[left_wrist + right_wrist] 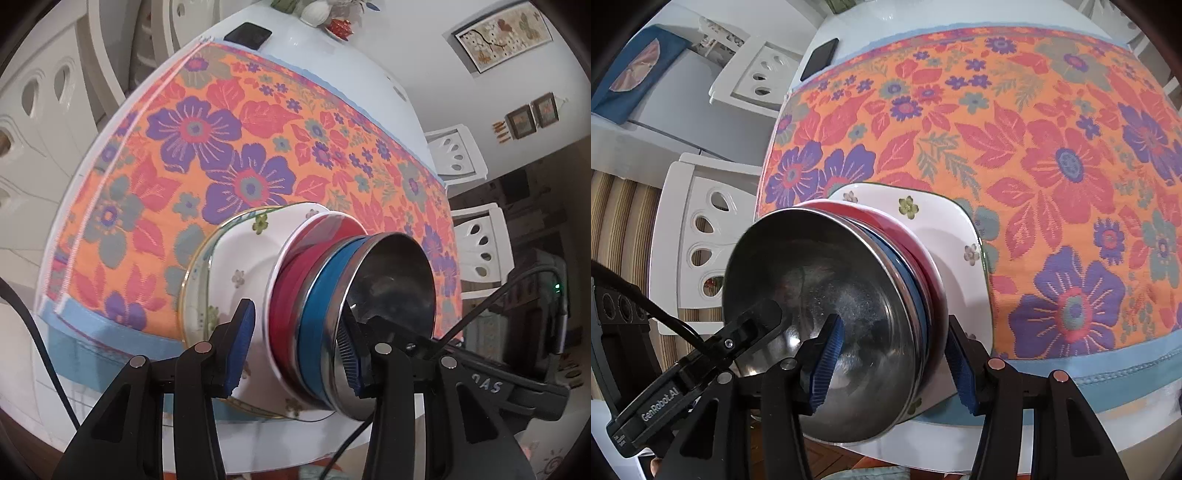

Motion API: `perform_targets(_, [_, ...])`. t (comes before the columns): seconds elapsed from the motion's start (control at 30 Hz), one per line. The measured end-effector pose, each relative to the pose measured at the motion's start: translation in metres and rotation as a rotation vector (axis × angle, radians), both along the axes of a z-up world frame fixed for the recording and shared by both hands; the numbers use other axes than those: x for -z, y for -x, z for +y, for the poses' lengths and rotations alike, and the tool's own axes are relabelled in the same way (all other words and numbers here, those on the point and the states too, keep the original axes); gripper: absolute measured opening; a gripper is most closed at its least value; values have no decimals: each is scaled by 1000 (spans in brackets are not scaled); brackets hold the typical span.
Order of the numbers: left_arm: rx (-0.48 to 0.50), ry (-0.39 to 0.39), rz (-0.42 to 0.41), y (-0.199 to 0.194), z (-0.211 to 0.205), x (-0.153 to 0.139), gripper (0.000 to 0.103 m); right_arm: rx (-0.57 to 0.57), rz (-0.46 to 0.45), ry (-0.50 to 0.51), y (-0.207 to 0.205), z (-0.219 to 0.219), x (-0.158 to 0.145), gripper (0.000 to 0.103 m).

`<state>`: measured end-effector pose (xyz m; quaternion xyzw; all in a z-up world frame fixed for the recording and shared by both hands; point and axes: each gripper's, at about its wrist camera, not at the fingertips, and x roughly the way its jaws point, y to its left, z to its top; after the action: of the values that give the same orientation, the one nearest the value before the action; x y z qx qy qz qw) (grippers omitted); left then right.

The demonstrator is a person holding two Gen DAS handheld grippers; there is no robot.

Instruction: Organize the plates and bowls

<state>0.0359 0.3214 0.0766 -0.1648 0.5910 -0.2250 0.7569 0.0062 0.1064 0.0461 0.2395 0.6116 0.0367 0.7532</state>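
The stack stands near the table's (960,443) front edge: a floral plate (236,254) on the cloth (221,122), then a red bowl (291,295), a blue bowl (321,306) and a steel bowl (391,280) on top.

The left gripper (295,350) is wide, straddling the bowls' rims on the stack's left. The right gripper (894,365) is wide, one finger inside the steel bowl, one outside.

Risk: uneven closing or lifting would probably tilt the nested bowls. The smooth steel may slip, and the stack could slide off the edge.
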Motion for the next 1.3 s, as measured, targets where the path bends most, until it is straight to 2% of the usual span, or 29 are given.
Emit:
perform_targets(0.3, [-23, -19, -35, 11, 10, -15, 41, -10, -55, 62, 15, 3, -27, 54])
perform_targets(0.4, [-14, -41, -90, 19, 9, -35, 41, -9, -73, 94, 23, 5, -39, 54])
perform_targets(0.6, [-66, -41, -182, 38, 11, -75, 43, 19, -130, 116, 43, 17, -66, 56])
perform_targets(0.77, [-92, -128, -304, 55, 8, -105, 44, 48, -174, 214, 66, 34, -81, 56])
perform_targets(0.87, [-103, -167, -358, 62, 5, -121, 53, 62, -203, 265, 74, 40, -91, 56])
perform_targets(0.97, [-100, -212, -408, 68, 1, -130, 53, 80, -234, 311, 79, 42, -100, 59])
perform_targets(1.03, [-95, -251, -422, 72, -3, -132, 53, 100, -258, 347, 82, 41, -105, 67])
perform_targets(1.1, [-82, -277, -417, 74, -8, -130, 53, 117, -272, 369, 83, 40, -109, 69])
perform_targets(1.3, [-58, -282, -364, 74, -16, -119, 53, 129, -259, 386, 81, 40, -108, 69])
